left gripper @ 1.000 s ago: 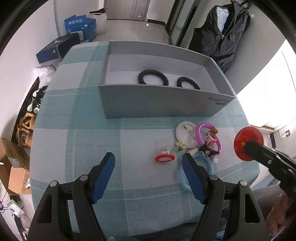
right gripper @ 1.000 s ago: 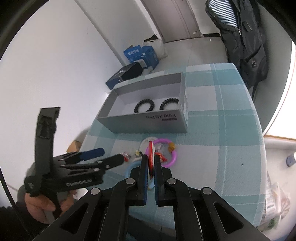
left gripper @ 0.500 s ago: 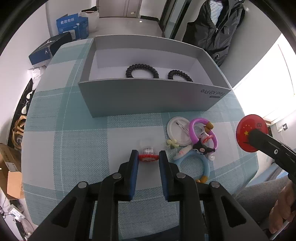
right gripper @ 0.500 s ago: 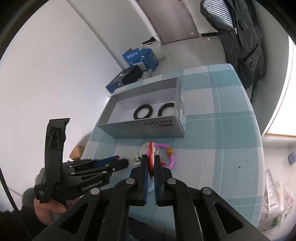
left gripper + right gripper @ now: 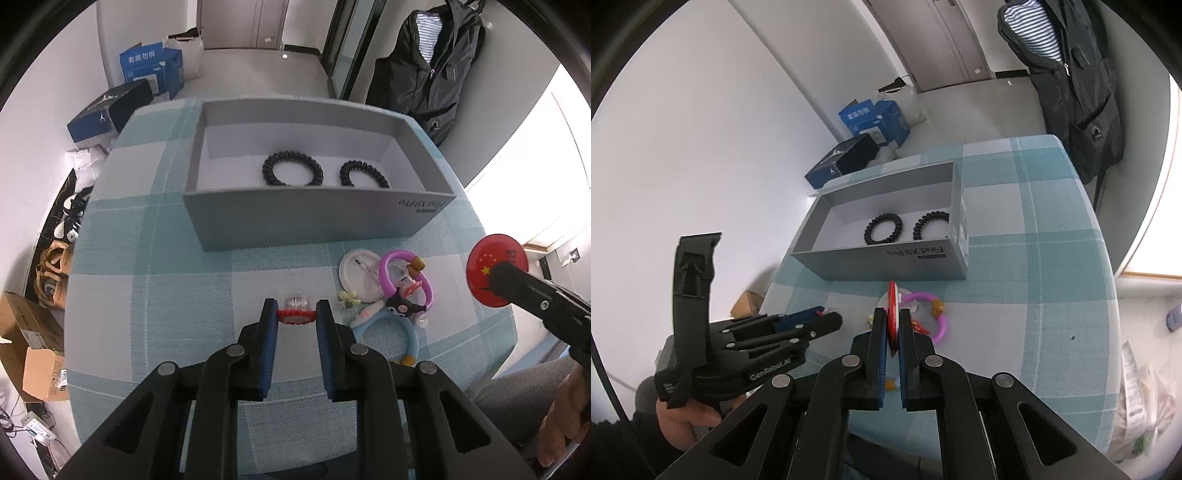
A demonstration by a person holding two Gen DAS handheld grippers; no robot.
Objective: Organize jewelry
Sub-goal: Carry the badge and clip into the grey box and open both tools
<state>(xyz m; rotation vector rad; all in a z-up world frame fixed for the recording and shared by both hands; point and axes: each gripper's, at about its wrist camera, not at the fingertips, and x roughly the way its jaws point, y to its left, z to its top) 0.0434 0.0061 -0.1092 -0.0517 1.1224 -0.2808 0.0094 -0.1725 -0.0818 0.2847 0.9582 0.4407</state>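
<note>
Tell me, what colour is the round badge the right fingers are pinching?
Red, with small yellow stars on it. The badge shows best in the left wrist view.

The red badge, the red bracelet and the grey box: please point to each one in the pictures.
red badge [image 5: 487, 269]: left wrist view, on its round red face.
red bracelet [image 5: 296, 316]: left wrist view, on the red band between the fingers.
grey box [image 5: 314, 218]: left wrist view, on its near outer wall.
</note>
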